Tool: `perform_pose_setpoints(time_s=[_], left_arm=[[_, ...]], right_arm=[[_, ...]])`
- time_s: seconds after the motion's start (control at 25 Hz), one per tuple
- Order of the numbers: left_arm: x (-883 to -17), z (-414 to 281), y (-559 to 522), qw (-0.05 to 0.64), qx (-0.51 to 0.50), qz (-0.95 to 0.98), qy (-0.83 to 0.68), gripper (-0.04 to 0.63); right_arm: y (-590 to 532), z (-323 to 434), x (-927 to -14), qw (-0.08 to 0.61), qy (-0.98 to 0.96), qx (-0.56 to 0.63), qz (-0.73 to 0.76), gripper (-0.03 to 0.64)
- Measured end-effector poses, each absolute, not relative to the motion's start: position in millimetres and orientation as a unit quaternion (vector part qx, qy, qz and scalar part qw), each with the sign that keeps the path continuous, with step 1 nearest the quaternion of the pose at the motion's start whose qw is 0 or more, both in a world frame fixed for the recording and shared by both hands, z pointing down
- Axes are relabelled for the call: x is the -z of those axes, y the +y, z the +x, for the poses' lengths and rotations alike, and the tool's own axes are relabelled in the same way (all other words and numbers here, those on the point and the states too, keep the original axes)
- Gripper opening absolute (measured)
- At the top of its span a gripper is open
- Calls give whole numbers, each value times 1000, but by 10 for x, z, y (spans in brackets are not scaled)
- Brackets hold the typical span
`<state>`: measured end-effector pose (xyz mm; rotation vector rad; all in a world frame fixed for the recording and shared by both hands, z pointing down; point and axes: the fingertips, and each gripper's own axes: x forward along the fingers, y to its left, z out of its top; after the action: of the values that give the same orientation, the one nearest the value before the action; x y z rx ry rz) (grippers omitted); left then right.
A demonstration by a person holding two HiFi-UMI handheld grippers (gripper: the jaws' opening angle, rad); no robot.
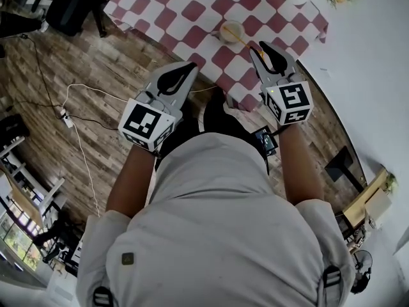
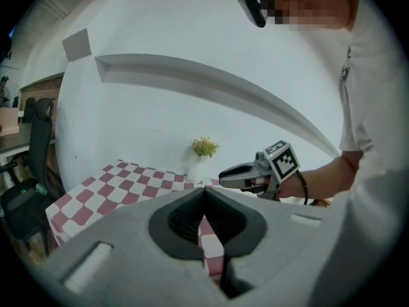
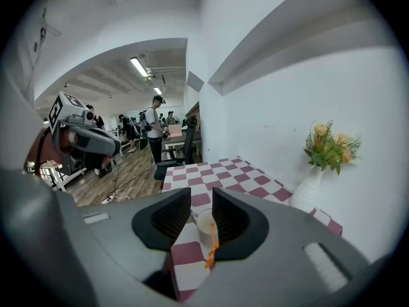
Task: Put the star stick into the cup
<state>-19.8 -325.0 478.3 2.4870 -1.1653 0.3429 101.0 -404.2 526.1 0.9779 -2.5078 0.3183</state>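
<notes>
Gray shirt is closest. On the left gripper the fingers are pressed together on nothing; on the right gripper they stand wide apart. Just past them, a thin orange star stick leans in the white cup on the red-checked table. Only the right gripper view shows people far back.

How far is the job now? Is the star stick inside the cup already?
Done, it seems: the star stick leans in the cup. In hand: nothing; the right gripper is open, the left gripper shut and empty. Left: only to draw back.
</notes>
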Motion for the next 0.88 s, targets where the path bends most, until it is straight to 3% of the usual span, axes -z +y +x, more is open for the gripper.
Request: perform_pose_setpoints(time_s=[0.88], left_arm=[[-4094,-587,-2337,105,-94,921,-362,5]], right_arm=[[-2877,723,-4344,145,-887,-65,434,97]])
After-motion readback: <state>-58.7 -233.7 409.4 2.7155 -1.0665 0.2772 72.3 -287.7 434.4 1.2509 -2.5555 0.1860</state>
